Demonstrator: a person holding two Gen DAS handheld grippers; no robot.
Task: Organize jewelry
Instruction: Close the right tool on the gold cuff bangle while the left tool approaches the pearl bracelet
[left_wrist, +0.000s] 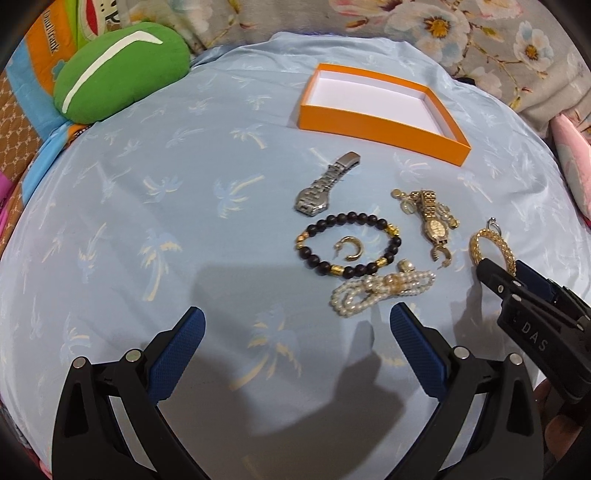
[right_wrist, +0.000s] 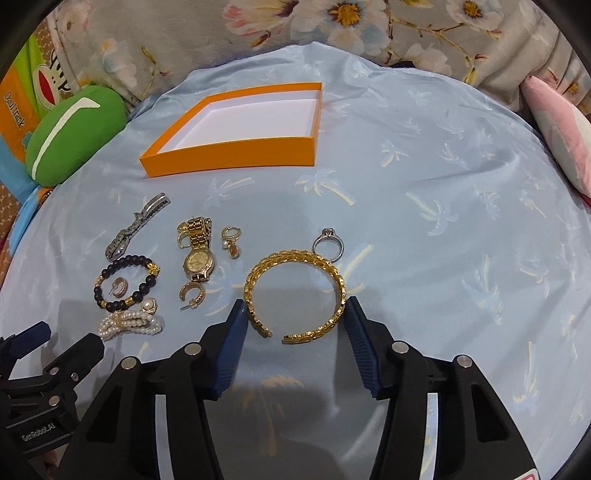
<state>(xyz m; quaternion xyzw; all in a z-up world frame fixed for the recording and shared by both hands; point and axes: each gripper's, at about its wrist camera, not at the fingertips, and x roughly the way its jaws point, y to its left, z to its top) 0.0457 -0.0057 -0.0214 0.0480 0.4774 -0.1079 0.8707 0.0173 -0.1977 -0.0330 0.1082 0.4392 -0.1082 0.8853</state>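
1. Gold open-cuff filigree bangle (right_wrist: 295, 295) lies on the blue palm-print cloth (right_wrist: 443, 221), near right of the orange box (right_wrist: 229, 155).
2. Right gripper (right_wrist: 293, 314) brackets it, pads seemingly touching, grip unconfirmed.
3. Left gripper (left_wrist: 295, 325) gapes empty.
4. Squeezing could spring the cuff sideways.

Right gripper (right_wrist: 295, 321): angled steeply down, black arms entering its own view from 6 o'clock, blue pads (right_wrist: 232, 354) facing each other at partial spread. Pad tips sit at or just beside the outer sides of what lies between them; actual contact cannot be told. From the left camera this gripper comes in from 4 o'clock, one dark fingertip forward.

Left gripper (left_wrist: 297, 325): also pitched down, jaws spread wide, blue pads (left_wrist: 177, 354) well apart, nothing between them. Seen from the right camera at 8 o'clock.
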